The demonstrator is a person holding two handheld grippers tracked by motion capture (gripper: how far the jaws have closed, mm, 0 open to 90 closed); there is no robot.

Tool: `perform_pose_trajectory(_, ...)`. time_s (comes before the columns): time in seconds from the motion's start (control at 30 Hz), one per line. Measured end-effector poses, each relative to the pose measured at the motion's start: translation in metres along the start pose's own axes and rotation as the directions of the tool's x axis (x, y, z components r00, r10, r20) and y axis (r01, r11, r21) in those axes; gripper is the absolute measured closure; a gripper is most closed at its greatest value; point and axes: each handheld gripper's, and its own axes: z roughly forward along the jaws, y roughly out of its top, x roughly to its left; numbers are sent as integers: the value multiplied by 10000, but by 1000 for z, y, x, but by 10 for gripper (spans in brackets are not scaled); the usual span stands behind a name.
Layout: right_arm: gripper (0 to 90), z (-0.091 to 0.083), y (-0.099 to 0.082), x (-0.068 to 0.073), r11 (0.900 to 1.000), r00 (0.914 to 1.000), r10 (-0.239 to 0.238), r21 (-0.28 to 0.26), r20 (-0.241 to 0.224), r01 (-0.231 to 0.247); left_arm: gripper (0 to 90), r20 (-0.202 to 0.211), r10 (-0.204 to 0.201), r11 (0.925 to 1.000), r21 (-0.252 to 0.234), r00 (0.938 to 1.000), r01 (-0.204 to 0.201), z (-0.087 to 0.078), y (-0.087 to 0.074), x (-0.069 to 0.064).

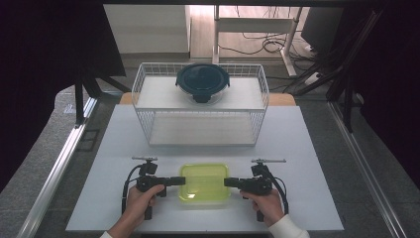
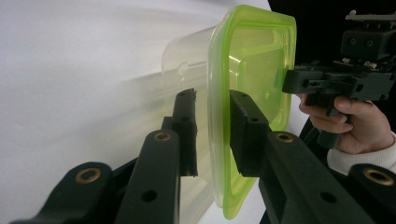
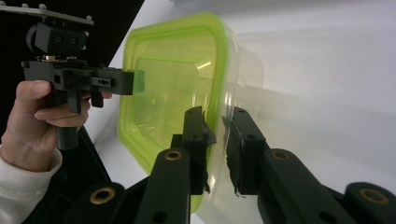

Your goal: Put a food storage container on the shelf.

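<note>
Near the worktop's (image 1: 124,148) front edge, we pinch the clear rectangular plastic container with its lime-green lid (image 1: 204,182) by opposite rims, left hand-held gripper (image 1: 174,181) and right hand-held gripper (image 1: 232,182) each clamped on, probably to lift it level.

Lighting: even, bright overhead on white table (image 1: 297,148); dark margins. Glare on green lid (image 1: 204,181). Gripper views: near jaws soft, table background blurred.

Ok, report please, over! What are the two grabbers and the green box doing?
Left gripper shut on green-lidded box, left rim. Right gripper shut on right rim. Box sits on white table. Wire basket beyond, nothing in the way.
</note>
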Motion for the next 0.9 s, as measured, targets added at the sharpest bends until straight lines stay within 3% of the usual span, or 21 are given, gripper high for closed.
perform_pose_trajectory(0.43,783,-10,6,11,9975,9976,-608,-383,-329,595,734,-53,782,9957,-490,9969,-784,-17,4,-21)
perform_pose_trajectory(0.67,786,-14,15,17,9932,9945,-980,-663,-378,954,735,-378,1308,9878,-799,9907,-1335,-24,13,-36)
perform_pose_trajectory(0.9,786,-26,27,25,9867,9902,-1356,-955,-346,1317,739,-237,1500,9842,-918,9884,-1516,-27,25,-45)
